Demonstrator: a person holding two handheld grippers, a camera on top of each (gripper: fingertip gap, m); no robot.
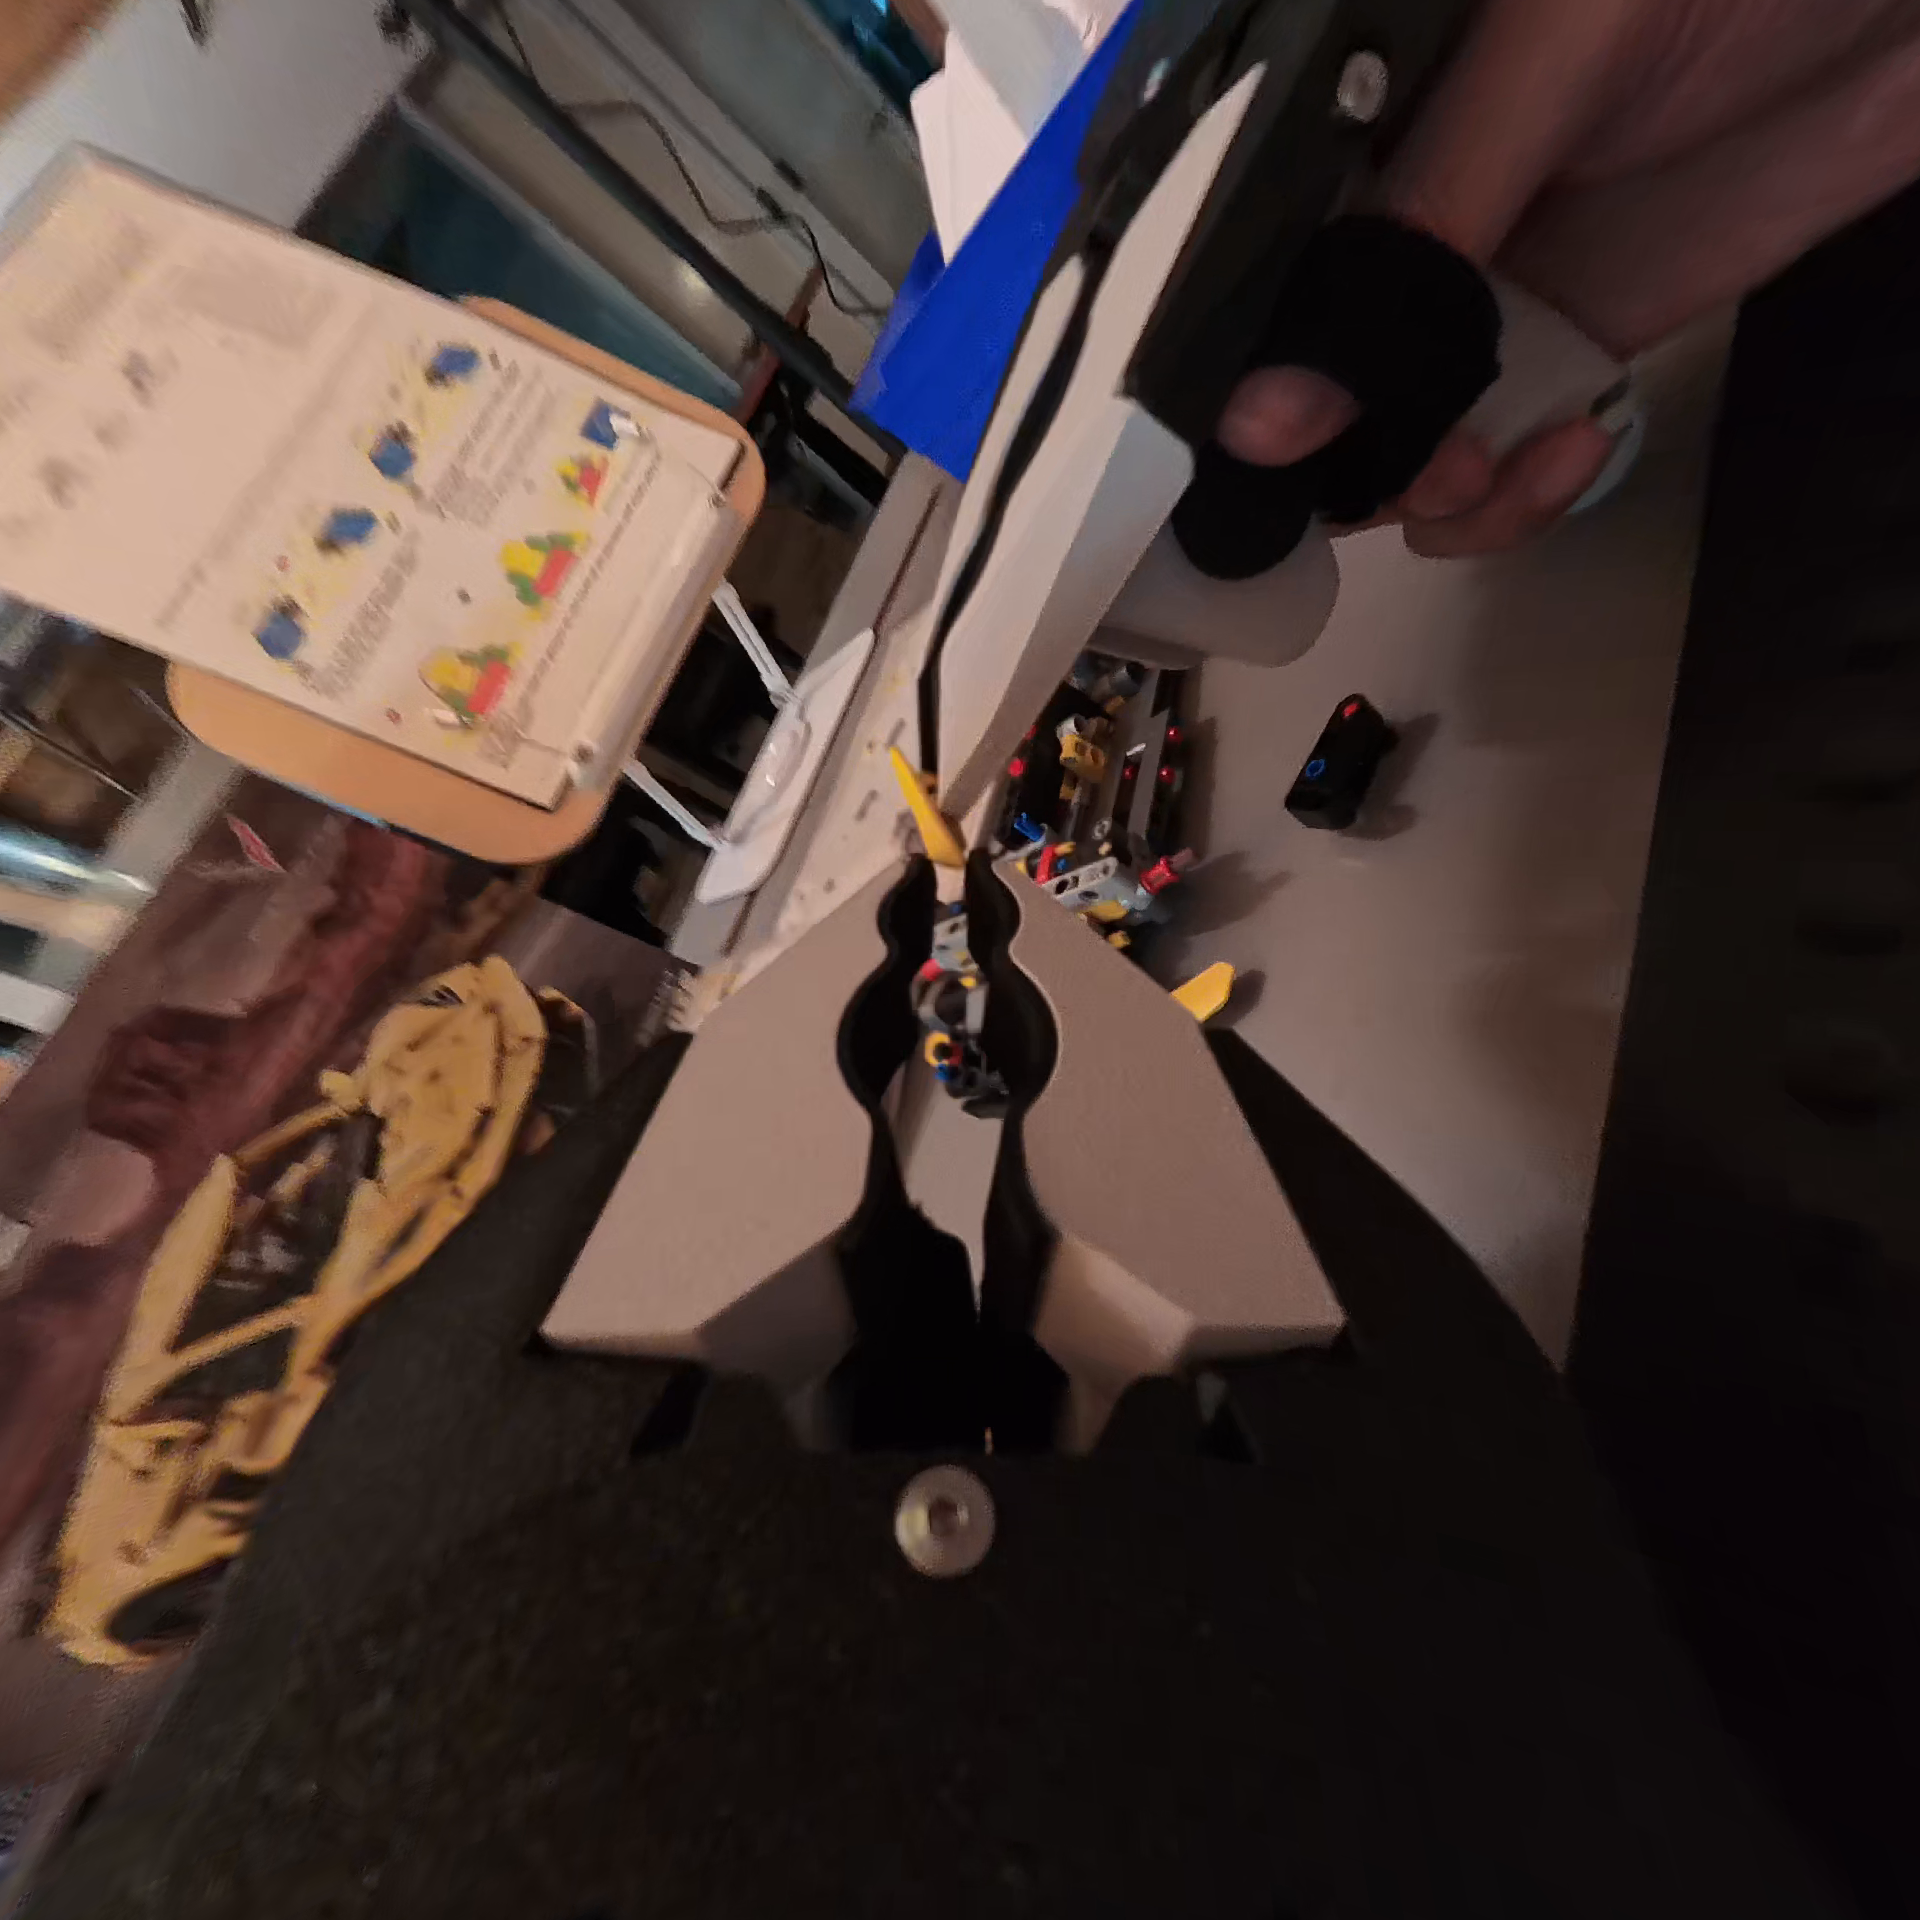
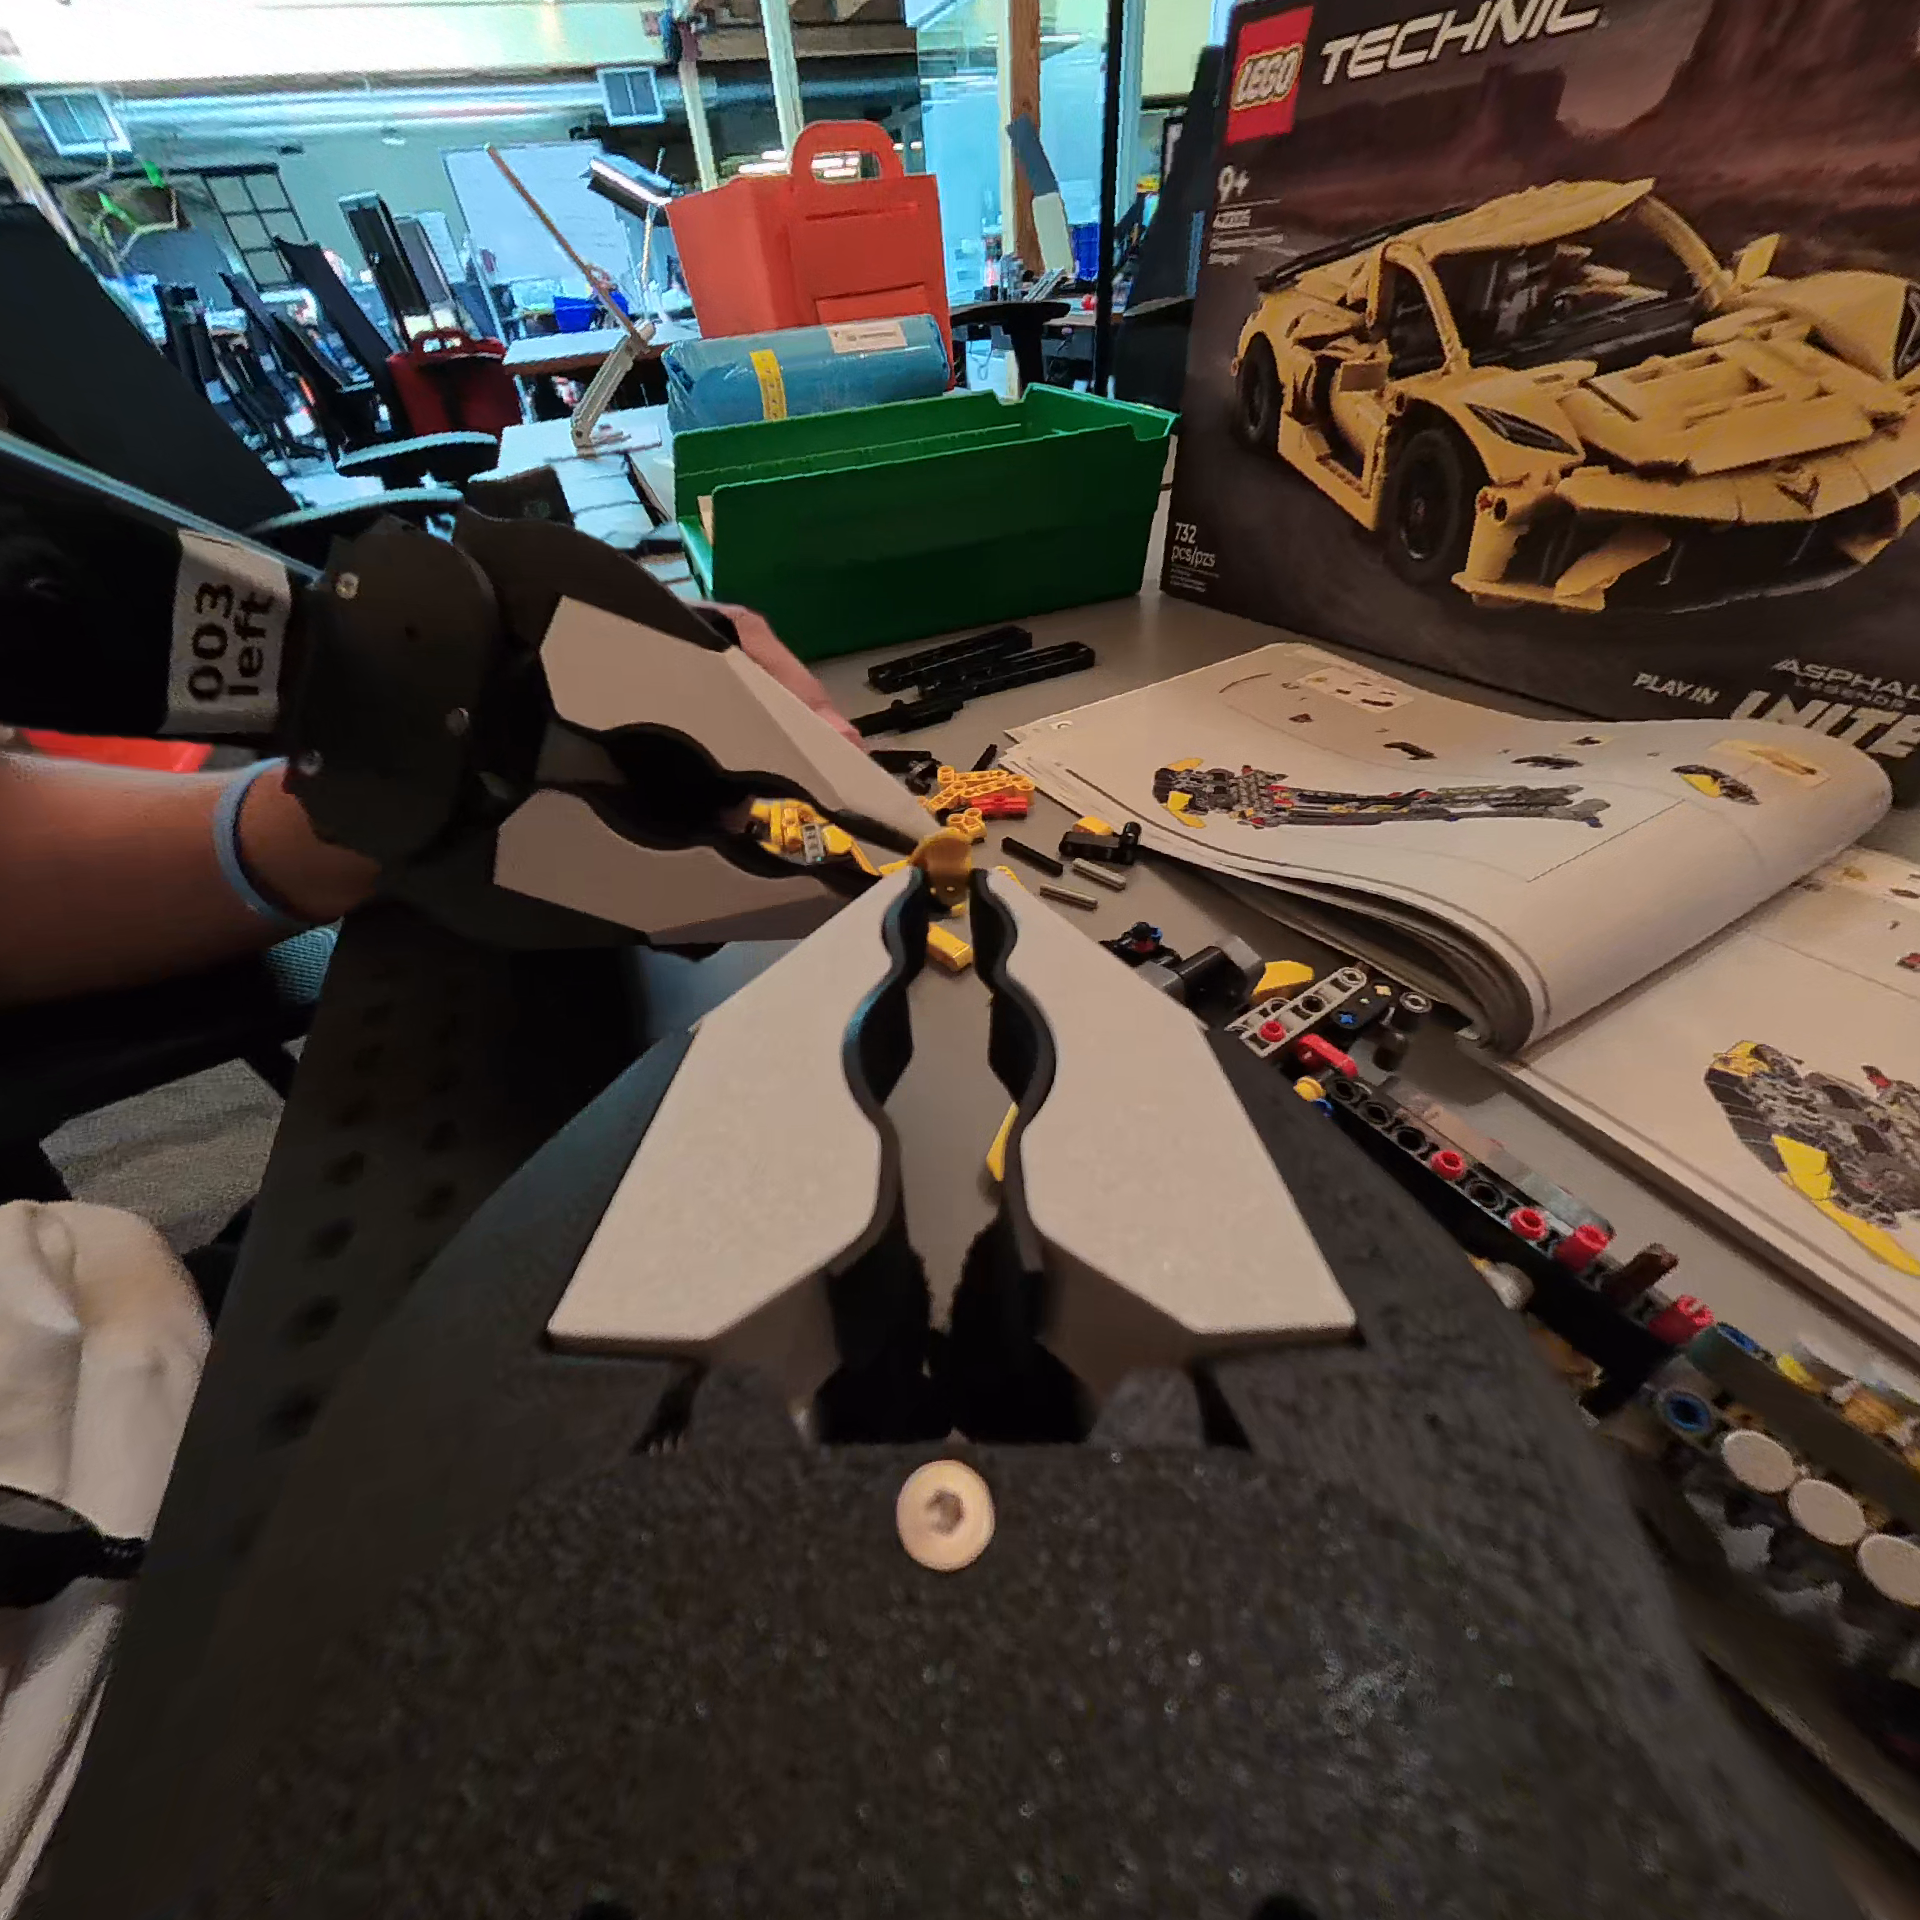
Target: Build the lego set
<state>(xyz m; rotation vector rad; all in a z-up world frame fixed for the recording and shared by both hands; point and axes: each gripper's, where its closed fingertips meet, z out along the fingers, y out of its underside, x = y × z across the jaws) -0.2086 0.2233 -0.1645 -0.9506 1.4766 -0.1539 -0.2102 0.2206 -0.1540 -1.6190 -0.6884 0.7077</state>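
Right gripper (image 2: 943,883) pinches a yellow piece (image 2: 948,854) — left gripper (image 2: 883,831) meets it tip-to-tip.

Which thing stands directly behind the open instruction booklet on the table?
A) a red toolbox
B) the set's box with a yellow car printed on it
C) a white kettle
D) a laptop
B: the set's box, showing a yellow car, stands upright behind the open instruction booklet.

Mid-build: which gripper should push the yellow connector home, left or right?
Right. The right gripper seems to pinch the yellow connector at its tips, right against the small yellow assembly that the left gripper holds in its jaws. Left is better kept bracing.
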